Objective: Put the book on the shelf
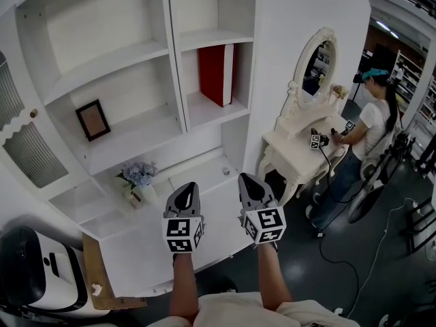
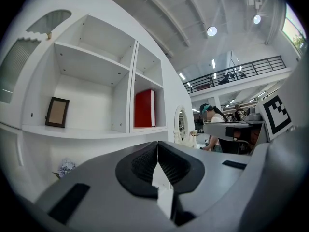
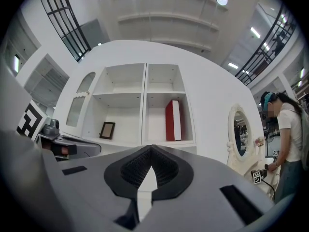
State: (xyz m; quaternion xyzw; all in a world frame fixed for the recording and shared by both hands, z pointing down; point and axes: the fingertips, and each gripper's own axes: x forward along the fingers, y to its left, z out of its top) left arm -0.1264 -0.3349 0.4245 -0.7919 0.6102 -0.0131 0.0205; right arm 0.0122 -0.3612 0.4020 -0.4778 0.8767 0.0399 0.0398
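Observation:
A red book (image 1: 216, 73) stands upright in the right-hand compartment of the white shelf unit (image 1: 174, 53); it also shows in the left gripper view as the book (image 2: 144, 108) and in the right gripper view as the book (image 3: 173, 120). Both grippers hover side by side over the white cabinet top (image 1: 163, 244), well below the book. My left gripper (image 1: 184, 195) is shut with nothing in it. My right gripper (image 1: 249, 186) is shut and holds nothing.
A dark picture frame (image 1: 92, 119) leans in the left compartment. A vase of blue flowers (image 1: 138, 180) stands on the lower ledge. To the right are a white dressing table with an oval mirror (image 1: 315, 65) and a person (image 1: 364, 138) holding grippers. A white machine (image 1: 37, 271) sits at lower left.

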